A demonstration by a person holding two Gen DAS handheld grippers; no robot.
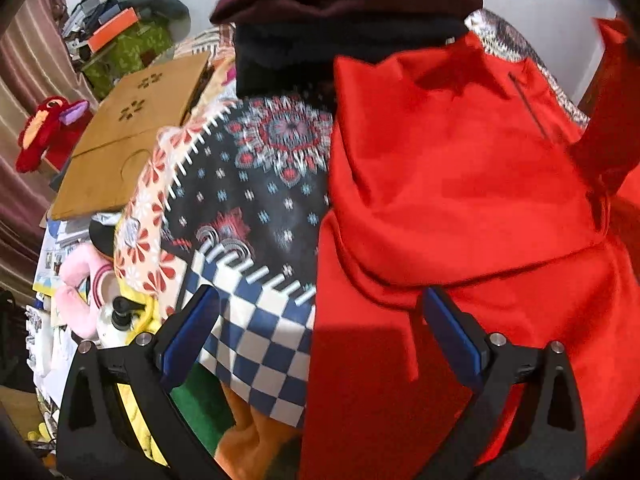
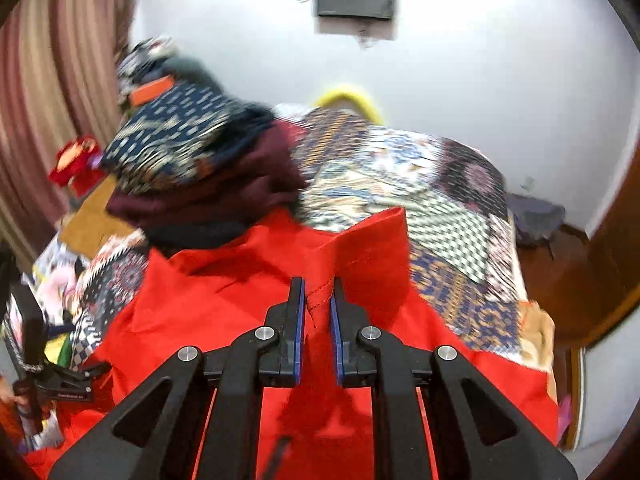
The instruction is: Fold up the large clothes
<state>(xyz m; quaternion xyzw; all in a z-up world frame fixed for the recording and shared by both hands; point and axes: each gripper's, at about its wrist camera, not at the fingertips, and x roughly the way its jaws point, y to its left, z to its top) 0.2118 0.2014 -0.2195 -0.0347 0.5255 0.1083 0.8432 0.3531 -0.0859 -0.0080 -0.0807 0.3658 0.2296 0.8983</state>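
Note:
A big red garment [image 1: 460, 184] lies spread over the patterned bedspread [image 1: 256, 184]. In the left wrist view a zip runs down its upper right part and a fold hangs over its middle. My left gripper [image 1: 320, 312] hovers open above the garment's left edge, one finger over the bedspread, the other over red cloth, nothing between the pads. In the right wrist view my right gripper [image 2: 318, 294] is shut on a stitched edge of the red garment [image 2: 224, 300], and the cloth rises in a peak [image 2: 376, 236] beyond the fingertips.
A stack of folded clothes [image 2: 208, 184], maroon and dark blue, sits on the bed just behind the red garment. A cardboard sheet [image 1: 132, 132], plush toys [image 1: 48, 132] and a pump bottle [image 1: 116, 320] crowd the bed's left side. The patchwork bedspread [image 2: 440, 200] extends right toward a wooden floor.

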